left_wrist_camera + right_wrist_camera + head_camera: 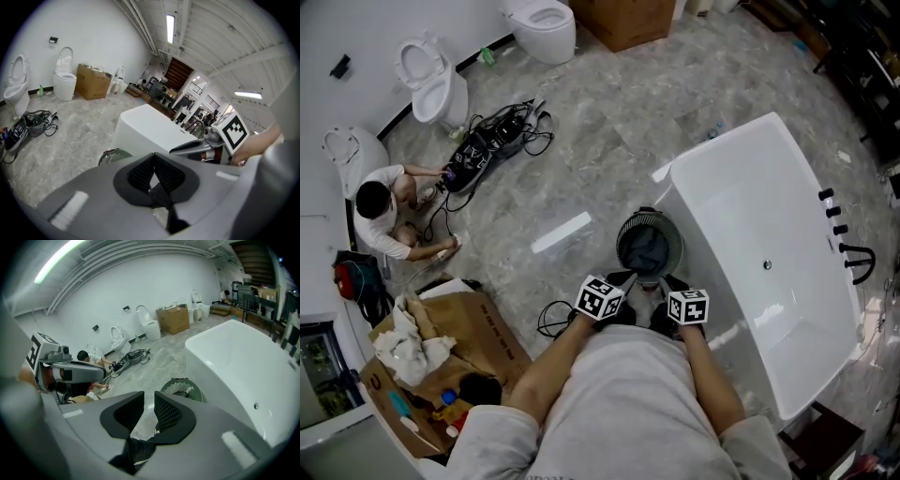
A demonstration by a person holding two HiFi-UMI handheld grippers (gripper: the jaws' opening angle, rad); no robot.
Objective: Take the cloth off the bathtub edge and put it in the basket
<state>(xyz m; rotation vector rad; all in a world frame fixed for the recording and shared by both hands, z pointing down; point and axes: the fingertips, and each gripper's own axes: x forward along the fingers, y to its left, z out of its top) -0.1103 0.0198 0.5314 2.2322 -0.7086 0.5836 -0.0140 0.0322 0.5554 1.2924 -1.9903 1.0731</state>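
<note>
While you hold both grippers close in front of your body, your left gripper [153,158] has its pads pressed together on nothing, and your right gripper [149,404] shows only a thin slit between its pads, also empty. Just ahead of and below both sets of jaws, about midway between the 2 so neither hand is clearly nearer, stands the round slatted basket [679,236]. The cloth [646,249] lies bunched inside it, dark blue-grey, with no clear long axis. Beyond, to your right, the bathtub [722,142] edge looks bare, so the task seems done.
</note>
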